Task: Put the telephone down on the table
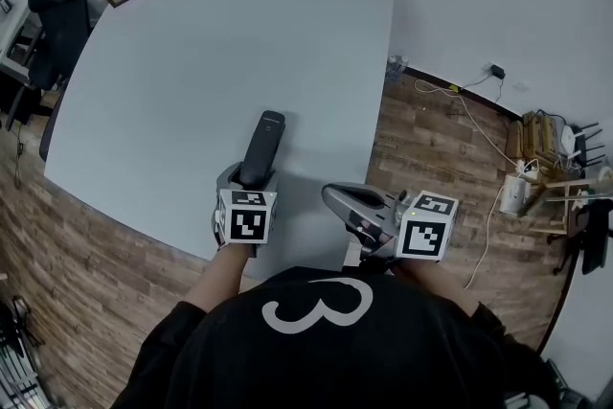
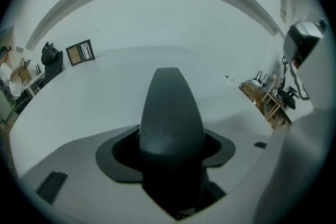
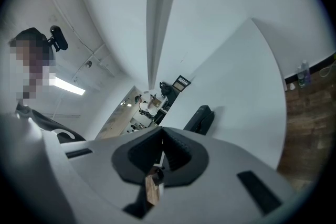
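I hold the telephone (image 1: 262, 148) by its near end in my left gripper (image 1: 251, 181), whose jaws pinch the dark handset from both sides, low over the near part of the white table (image 1: 192, 62). Its long axis runs straight out from the jaws, near to far, tilting a little to the right. In the left gripper view its rounded far tip (image 2: 170, 113) points across the bare tabletop. I cannot tell whether the handset already touches the surface. My right gripper (image 1: 335, 198) waits just to the right, near the table's near right corner, its jaws pressed together on nothing. I judge that setting it down falls to the left gripper alone: lower it flat along that axis, then let go.
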Demonstrator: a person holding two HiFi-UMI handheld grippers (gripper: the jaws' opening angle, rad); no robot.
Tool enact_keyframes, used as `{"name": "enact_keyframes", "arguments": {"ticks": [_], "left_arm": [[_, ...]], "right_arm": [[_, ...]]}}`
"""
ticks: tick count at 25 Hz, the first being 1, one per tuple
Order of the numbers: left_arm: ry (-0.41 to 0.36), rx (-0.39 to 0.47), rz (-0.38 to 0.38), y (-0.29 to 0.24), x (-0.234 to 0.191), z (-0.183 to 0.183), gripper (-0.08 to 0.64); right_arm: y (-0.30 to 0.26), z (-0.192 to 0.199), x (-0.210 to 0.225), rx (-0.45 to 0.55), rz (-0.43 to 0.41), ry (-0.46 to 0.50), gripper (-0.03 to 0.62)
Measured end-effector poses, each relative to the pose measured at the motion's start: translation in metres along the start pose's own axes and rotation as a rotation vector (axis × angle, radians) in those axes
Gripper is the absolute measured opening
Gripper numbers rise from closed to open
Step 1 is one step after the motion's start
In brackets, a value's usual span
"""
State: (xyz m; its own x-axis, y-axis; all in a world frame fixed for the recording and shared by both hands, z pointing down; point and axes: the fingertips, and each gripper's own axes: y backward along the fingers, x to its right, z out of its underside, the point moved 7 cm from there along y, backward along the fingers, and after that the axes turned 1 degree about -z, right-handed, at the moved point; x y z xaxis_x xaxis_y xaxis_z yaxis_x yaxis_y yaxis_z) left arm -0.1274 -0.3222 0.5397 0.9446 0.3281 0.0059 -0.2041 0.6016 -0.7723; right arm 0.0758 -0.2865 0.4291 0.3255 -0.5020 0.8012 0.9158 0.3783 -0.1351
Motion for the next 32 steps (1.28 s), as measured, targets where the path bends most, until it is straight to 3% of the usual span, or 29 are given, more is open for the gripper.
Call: {"name": "enact_keyframes", "arguments": {"ticks": [7, 11, 20, 22, 24, 27, 32], "left_arm": [[-0.036, 0.029, -0.022, 0.0, -0.002, 0.001, 0.322], [-0.018, 0.043, 0.021, 0.009, -0.005, 0.004, 0.373], [0.074, 0.109, 0.128, 0.073, -0.009, 0.0, 0.373], [0.093, 0.127, 0.167, 0.096, -0.009, 0.001, 0.352], [0.106, 0.152, 0.214, 0.122, -0.006, 0.004, 0.275], [0.113, 0.204, 0.288, 0.168, 0.004, 0.011, 0.217], [0.16, 0.329, 0.391, 0.25, 0.012, 0.038, 0.098]], "right_arm": [[0.001, 0.001, -0.005, 0.004, 0.002, 0.005, 0.009], [0.003, 0.011, -0.014, 0.003, -0.002, 0.03, 0.009], [0.011, 0.033, -0.052, 0.009, -0.021, 0.1, 0.009], [0.011, 0.039, -0.065, 0.01, -0.027, 0.125, 0.009], [0.012, 0.049, -0.08, 0.013, -0.039, 0.139, 0.009], [0.014, 0.065, -0.105, 0.018, -0.06, 0.16, 0.009], [0.019, 0.1, -0.161, 0.064, -0.129, 0.198, 0.009]]}}
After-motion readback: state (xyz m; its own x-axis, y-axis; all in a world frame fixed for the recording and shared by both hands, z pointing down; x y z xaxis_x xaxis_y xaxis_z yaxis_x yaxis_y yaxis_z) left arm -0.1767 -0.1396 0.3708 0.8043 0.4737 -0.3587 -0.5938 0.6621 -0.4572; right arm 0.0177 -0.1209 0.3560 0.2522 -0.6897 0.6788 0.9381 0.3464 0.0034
